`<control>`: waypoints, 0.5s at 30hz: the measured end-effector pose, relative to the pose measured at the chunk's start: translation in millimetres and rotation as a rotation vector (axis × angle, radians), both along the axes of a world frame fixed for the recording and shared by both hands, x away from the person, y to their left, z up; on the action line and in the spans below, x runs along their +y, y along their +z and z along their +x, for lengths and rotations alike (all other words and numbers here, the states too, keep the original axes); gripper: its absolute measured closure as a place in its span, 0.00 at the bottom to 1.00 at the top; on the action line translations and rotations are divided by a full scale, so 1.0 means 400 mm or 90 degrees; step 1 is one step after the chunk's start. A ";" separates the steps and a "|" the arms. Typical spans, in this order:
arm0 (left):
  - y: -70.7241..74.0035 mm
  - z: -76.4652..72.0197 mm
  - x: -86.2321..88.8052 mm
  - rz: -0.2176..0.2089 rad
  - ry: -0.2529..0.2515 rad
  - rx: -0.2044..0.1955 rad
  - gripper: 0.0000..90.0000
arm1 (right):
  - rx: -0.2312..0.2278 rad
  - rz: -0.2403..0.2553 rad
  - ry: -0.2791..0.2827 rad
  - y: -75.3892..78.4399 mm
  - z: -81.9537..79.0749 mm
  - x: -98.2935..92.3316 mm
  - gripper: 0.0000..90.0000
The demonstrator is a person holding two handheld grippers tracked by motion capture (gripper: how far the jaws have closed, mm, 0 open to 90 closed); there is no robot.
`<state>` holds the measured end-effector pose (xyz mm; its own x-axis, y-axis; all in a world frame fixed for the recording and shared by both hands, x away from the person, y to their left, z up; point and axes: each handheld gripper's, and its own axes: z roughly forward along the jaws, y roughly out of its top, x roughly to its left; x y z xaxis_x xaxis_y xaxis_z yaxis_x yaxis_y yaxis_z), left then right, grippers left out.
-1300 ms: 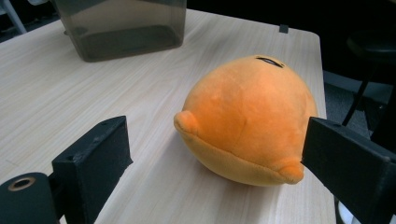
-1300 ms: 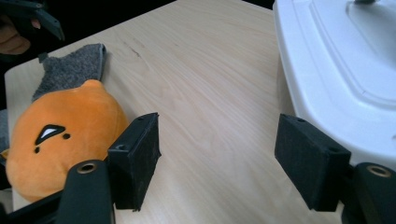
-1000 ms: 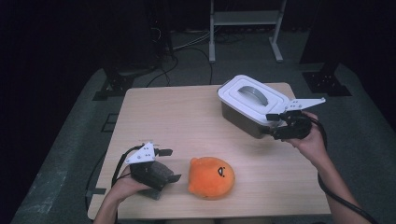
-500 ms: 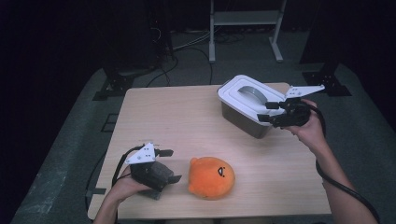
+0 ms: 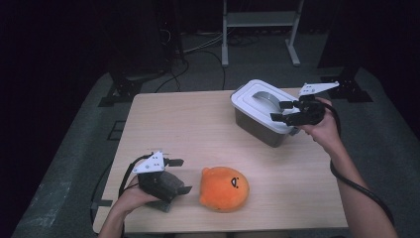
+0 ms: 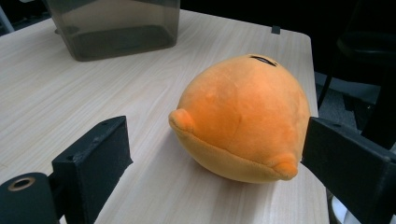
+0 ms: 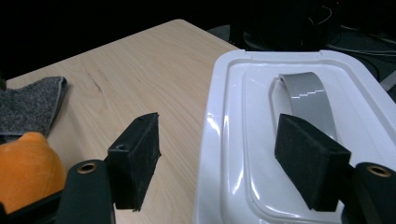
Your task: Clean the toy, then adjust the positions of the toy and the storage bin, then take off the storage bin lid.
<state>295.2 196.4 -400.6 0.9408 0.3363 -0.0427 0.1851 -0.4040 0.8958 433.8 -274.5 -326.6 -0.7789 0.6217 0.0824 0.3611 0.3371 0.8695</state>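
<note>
The right hand-held gripper had shifted over the last second from the near side of the box up to its right edge, and it hovered at the white lid with its jaws wide and holding nothing. One jaw stood over the lid beside the grey handle, the other out past the lid's rim over bare wood. That move suggested the lid was the next thing to be gripped, probably to open the box. The left hand-held gripper had stayed put near the front left of the worktop, its jaws also wide and empty, pointing at the orange plush, which lay just beside it toward the front edge, well apart from the box. The box sat at the far right of the pale wooden worktop. A grey cloth lay near the plush. Around the worktop the room was dark, with grey floor, cables and a metal stand behind.
</note>
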 end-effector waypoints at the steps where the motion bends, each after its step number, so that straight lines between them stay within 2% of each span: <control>1: 0.001 -0.001 -0.001 0.002 -0.002 -0.001 0.08 | 0.001 0.000 -0.001 -0.001 0.004 0.000 0.33; 15: -0.001 -0.002 -0.001 -0.004 -0.009 0.005 0.08 | -0.001 -0.006 -0.015 0.001 0.071 0.004 0.33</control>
